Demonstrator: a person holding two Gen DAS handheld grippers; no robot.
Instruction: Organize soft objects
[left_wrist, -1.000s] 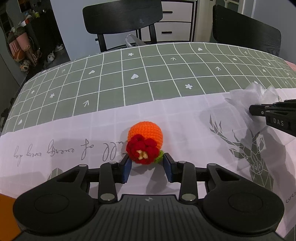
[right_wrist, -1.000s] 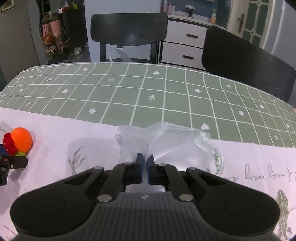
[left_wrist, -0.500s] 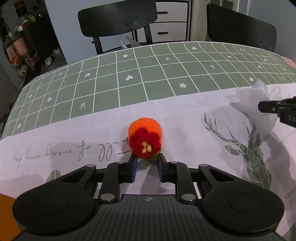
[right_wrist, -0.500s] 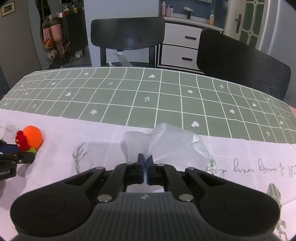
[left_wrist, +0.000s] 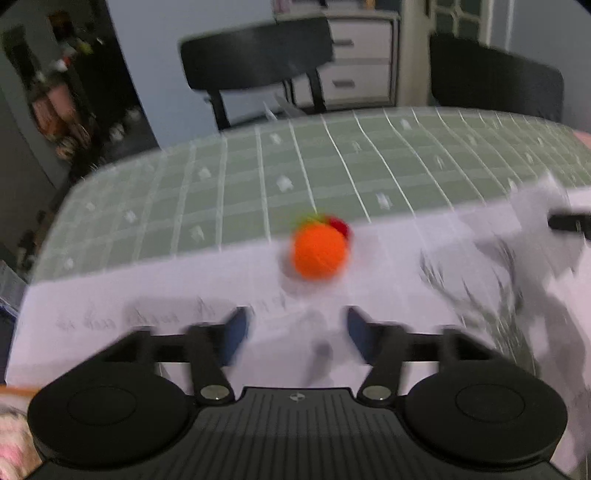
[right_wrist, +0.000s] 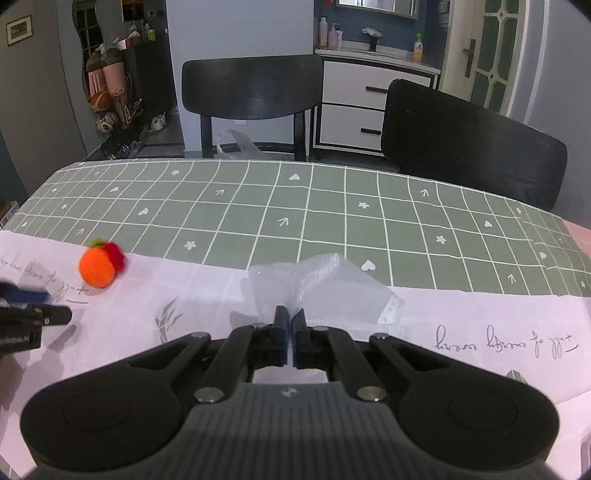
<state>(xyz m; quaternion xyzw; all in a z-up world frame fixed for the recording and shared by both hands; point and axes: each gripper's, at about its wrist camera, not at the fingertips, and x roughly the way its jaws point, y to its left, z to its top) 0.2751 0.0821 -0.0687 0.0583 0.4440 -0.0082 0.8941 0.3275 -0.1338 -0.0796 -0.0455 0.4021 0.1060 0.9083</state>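
Our right tongs (right_wrist: 291, 325) pinch the clear bag (right_wrist: 325, 284) on the surface (right_wrist: 332, 206), our left tongs (left_wrist: 295, 332) are wide and hold nothing, and the orange ball (left_wrist: 319, 254) sits just ahead, so next we grab it for the bag.

Two black chairs (right_wrist: 255, 88) behind the table, white drawer cabinet (right_wrist: 354, 110), blue-grey wall (right_wrist: 229, 33), panelled door (right_wrist: 487, 55)

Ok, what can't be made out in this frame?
- Left wrist view: motion blur smears the crochet ball, so whether it is rolling or at rest is unclear.
- Left wrist view: the right gripper is cut off by the right edge.
- Right wrist view: the plastic bag has its mouth hidden behind the closed fingers.
- Tablecloth handwriting: unreadable.
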